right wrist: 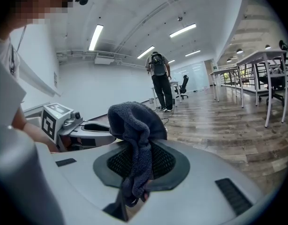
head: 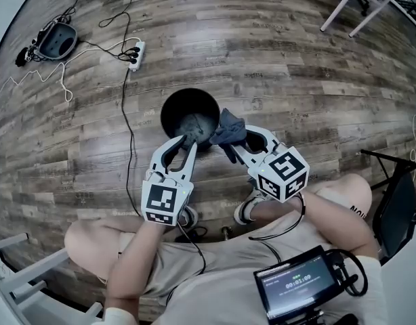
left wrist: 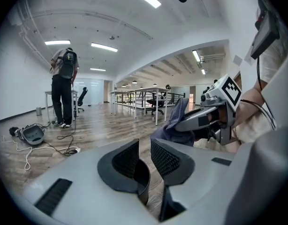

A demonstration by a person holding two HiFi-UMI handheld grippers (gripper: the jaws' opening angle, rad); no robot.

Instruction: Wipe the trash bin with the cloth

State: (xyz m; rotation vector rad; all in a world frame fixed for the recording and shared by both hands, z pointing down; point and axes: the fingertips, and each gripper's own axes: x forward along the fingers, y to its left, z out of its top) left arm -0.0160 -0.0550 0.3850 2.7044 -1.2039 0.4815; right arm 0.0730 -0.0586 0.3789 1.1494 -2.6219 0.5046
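My left tool [head: 187, 141] is closed on the near rim of the black trash bin [head: 169, 108], which stands on the wood floor [head: 296, 80]. Just beside it, my right tool [right wrist: 136, 161] is clamped on the dark cloth [head: 228, 128], bunched against the bin's right rim.

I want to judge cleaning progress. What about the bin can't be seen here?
Outside wall of the bin: head view looks straight down into it.
Its near rim: head view, covered by left claw, right claw and cloth.
Its inside: head view, too dark to show dirt.
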